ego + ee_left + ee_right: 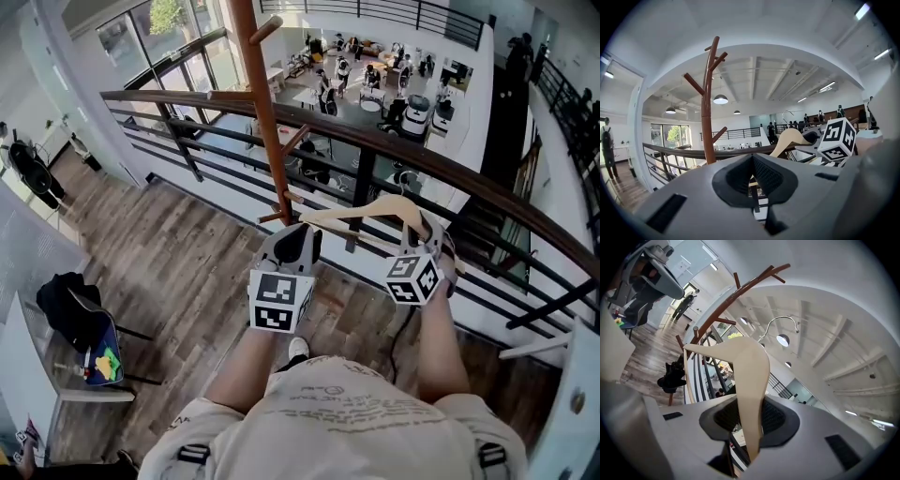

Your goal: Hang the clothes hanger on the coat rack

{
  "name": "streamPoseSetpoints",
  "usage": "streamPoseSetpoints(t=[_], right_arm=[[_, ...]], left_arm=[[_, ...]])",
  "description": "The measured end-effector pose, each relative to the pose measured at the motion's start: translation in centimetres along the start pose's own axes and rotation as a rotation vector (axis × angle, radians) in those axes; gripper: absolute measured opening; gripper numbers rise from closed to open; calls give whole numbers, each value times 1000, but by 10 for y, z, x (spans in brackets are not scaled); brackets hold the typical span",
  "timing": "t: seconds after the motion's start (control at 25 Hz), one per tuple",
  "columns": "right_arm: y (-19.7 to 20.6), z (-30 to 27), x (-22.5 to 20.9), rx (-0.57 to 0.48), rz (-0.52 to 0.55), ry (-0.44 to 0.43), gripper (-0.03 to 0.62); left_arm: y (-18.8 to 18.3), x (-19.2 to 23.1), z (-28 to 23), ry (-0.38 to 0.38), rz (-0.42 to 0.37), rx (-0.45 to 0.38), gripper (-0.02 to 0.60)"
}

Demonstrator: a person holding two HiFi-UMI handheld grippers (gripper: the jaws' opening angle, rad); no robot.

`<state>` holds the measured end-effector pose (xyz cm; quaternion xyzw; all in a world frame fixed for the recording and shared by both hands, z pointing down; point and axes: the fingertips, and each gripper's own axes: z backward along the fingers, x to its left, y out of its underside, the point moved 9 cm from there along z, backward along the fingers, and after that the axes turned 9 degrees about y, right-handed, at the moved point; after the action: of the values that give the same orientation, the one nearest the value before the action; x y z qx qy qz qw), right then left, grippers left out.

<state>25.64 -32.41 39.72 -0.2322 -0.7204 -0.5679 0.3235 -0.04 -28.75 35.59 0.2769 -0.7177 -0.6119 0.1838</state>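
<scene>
While near rack, hanger before railing

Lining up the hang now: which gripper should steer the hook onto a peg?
Right. The right gripper clamps the hanger close beside its hook, so it steers that hook. The left gripper is nearer the coat rack but only at the hanger's far tip.
</scene>
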Motion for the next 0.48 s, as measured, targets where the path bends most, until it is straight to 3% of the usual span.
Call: streamPoseSetpoints(t=[0.48], right_arm=[[-19,-44,4,38,67,63,106]], left_arm=[[11,36,-14,16,30,-1,3]])
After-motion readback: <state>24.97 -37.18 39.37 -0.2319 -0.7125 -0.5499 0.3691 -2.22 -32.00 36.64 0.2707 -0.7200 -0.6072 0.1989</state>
